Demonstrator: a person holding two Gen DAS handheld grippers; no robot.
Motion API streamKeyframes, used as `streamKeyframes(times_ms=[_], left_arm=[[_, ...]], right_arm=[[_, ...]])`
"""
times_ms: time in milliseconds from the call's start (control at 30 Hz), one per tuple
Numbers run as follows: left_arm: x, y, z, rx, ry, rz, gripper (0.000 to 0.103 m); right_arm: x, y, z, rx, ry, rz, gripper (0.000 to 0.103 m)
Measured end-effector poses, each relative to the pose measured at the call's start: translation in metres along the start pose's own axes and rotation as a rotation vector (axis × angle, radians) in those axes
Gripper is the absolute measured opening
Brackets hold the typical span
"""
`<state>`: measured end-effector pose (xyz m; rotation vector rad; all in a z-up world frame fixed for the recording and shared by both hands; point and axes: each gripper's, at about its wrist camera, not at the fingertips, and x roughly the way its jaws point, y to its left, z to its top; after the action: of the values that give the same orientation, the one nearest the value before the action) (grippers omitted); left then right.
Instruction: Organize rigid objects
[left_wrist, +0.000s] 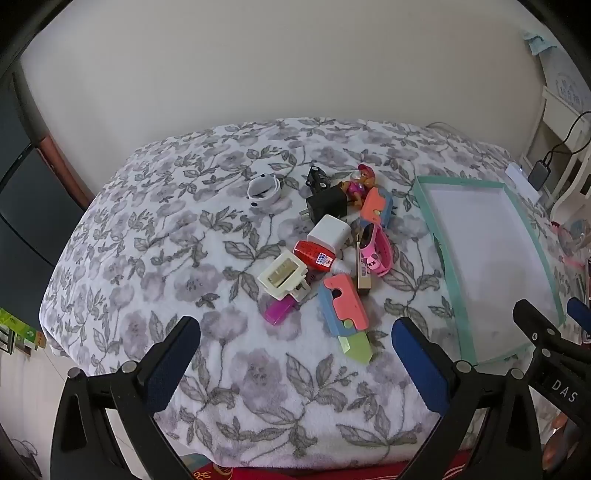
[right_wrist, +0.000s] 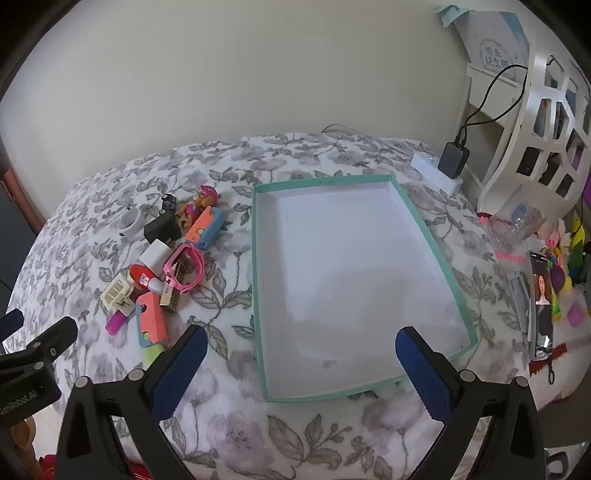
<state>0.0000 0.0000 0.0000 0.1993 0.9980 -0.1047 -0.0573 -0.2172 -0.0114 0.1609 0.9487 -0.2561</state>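
Tilting downward, left tool (left_wrist: 295, 354) and right tool (right_wrist: 301, 360) hover wide open, gripping nothing.

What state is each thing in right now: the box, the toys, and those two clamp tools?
Teal-rimmed shallow cardboard box: empty, open-topped.
Pile of small toys and chargers: heaped on the floral blanket, outside the box.
White ring-shaped band: lying apart from the pile.
Left hand-held gripper: open, holding nothing.
Right hand-held gripper: open, holding nothing.

Left claw (left_wrist: 295, 343) hangs over the blanket (left_wrist: 147, 236), the toy pile (left_wrist: 328, 243) just ahead of it. Tray (right_wrist: 258, 280) sits right of the pile, directly ahead of the right claw (right_wrist: 301, 350).
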Motion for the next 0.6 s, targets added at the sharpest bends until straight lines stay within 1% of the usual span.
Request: streamKeyframes(times_ms=[600], left_arm=[[0.0002, 0.0002, -0.0001, 0.000, 0.010, 0.002, 0.103]], right_arm=[[0.0021, 0.0007, -0.0009, 0.002, 0.004, 0.002, 0.103]])
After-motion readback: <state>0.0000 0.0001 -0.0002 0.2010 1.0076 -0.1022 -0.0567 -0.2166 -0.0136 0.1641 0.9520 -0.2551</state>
